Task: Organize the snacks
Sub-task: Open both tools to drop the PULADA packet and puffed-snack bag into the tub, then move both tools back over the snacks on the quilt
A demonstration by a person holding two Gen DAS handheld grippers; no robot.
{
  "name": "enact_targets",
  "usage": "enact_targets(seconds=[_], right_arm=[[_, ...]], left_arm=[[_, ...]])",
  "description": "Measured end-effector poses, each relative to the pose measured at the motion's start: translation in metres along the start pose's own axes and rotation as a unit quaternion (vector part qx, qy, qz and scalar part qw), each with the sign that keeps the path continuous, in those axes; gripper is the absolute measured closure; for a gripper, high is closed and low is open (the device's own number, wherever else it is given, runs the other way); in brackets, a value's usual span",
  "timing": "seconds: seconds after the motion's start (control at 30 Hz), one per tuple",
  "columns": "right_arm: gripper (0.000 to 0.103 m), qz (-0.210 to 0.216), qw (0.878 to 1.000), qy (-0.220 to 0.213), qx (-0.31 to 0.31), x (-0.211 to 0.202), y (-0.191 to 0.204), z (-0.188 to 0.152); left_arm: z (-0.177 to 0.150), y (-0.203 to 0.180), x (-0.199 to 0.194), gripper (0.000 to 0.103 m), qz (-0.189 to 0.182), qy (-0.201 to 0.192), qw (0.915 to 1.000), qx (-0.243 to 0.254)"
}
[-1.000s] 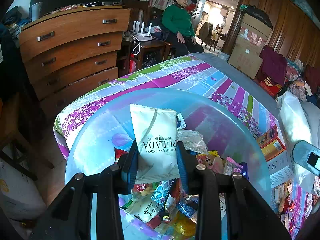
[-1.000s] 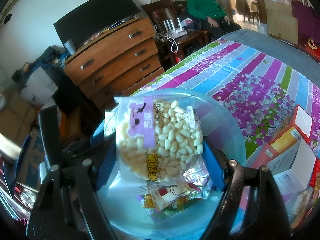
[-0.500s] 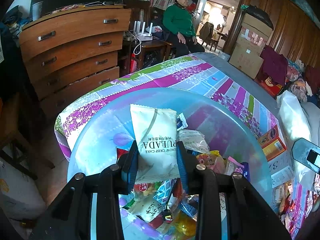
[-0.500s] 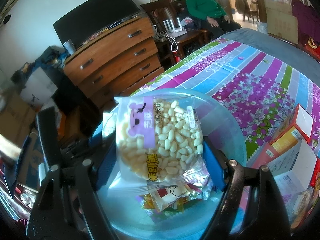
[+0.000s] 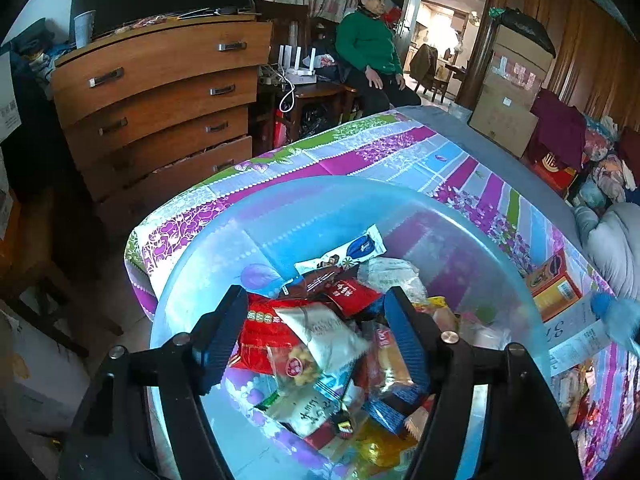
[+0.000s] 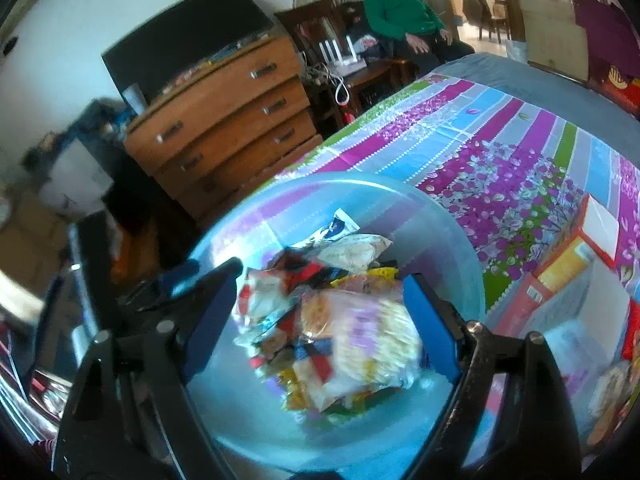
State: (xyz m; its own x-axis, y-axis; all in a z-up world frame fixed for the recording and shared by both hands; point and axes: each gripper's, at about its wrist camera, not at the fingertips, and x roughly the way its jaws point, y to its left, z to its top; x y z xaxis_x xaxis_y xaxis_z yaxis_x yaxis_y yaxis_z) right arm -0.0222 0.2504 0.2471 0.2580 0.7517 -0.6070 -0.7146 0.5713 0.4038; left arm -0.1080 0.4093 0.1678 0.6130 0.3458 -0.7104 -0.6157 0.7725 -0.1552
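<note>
A translucent blue basin [image 5: 360, 184] [image 6: 360, 178] on the striped tablecloth holds a heap of several snack packets. My left gripper [image 5: 316, 300] hovers over the heap with its jaws opening. The white crisp-cake packet [image 5: 324, 336] lies loose on the pile below, and neither pad touches it. My right gripper [image 6: 324, 276] is above the same basin, its jaws opening too. The clear puffed-rice packet [image 6: 372, 340] with a purple label lies blurred on the heap, free of both pads.
Orange and red snack boxes [image 6: 576, 248] [image 5: 554, 288] lie on the striped tablecloth [image 6: 500, 152] right of the basin. A wooden dresser [image 5: 160, 92] stands beyond the table's far left edge. A person in green [image 5: 368, 48] sits at the back.
Both grippers have opened and let go. The white crisp-cake packet and the puffed-rice packet have dropped from between the pads onto the heap in the basin.
</note>
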Motion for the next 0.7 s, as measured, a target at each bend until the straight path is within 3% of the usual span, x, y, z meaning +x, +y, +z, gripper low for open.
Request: enact_targets(seconds=[0.13, 0.23, 0.33, 0.4, 0.53, 0.7], right_arm=[[0.017, -0.03, 0.999, -0.022, 0.013, -0.042, -0.026, -0.063], [0.017, -0.084, 0.993, -0.001, 0.079, -0.074, -0.081, -0.134], [0.017, -0.184, 0.972, 0.018, 0.146, -0.124, -0.152, -0.21], [0.017, -0.225, 0.957, 0.032, 0.178, -0.154, -0.193, -0.243], [0.017, -0.274, 0.938, 0.057, 0.206, -0.198, -0.263, -0.276], [0.016, -0.264, 0.931, 0.119, 0.222, -0.192, -0.333, -0.286]], left_arm=[[-0.005, -0.013, -0.025, 0.031, -0.014, -0.032, 0.9989, 0.032], [-0.019, -0.042, -0.05, 0.031, -0.035, -0.049, 0.9948, 0.082], [-0.036, -0.074, -0.077, 0.031, -0.073, -0.066, 0.9883, 0.117], [-0.047, -0.094, -0.093, 0.031, -0.114, -0.066, 0.9817, 0.138], [-0.076, -0.141, -0.107, 0.031, -0.194, -0.025, 0.9633, 0.183], [-0.113, -0.191, -0.109, 0.031, -0.217, 0.004, 0.9467, 0.238]])
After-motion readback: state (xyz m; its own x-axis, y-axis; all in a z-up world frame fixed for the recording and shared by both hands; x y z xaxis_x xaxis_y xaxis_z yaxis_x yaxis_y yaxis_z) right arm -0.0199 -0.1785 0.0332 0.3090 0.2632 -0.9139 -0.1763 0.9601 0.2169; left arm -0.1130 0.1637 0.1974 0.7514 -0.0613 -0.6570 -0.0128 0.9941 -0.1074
